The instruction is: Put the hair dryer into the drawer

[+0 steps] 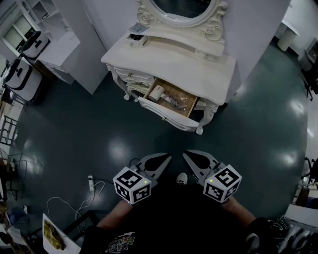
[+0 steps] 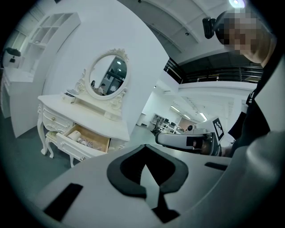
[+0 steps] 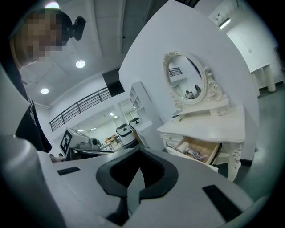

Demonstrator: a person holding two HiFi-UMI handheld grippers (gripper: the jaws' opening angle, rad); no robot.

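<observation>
The white dressing table [image 1: 198,69] stands ahead with one drawer [image 1: 166,113] pulled open. In it lies the white hair dryer [image 1: 158,93] with its cord [image 1: 177,103] coiled beside it. My left gripper [image 1: 167,157] and right gripper [image 1: 187,154] hang side by side over the dark floor, well short of the table, both shut and holding nothing. The left gripper view shows the drawer [image 2: 67,143] far off at the left, beyond the closed left gripper [image 2: 145,165]. In the right gripper view the drawer [image 3: 214,152] with the hair dryer [image 3: 189,150] lies at the right, past the closed right gripper [image 3: 138,170].
An oval mirror [image 1: 181,9] and a small box [image 1: 137,37] are on the table top. A white cabinet [image 1: 67,52] and dark bags [image 1: 22,69] stand at the left. A power strip with white cable [image 1: 91,182] lies on the floor at the lower left.
</observation>
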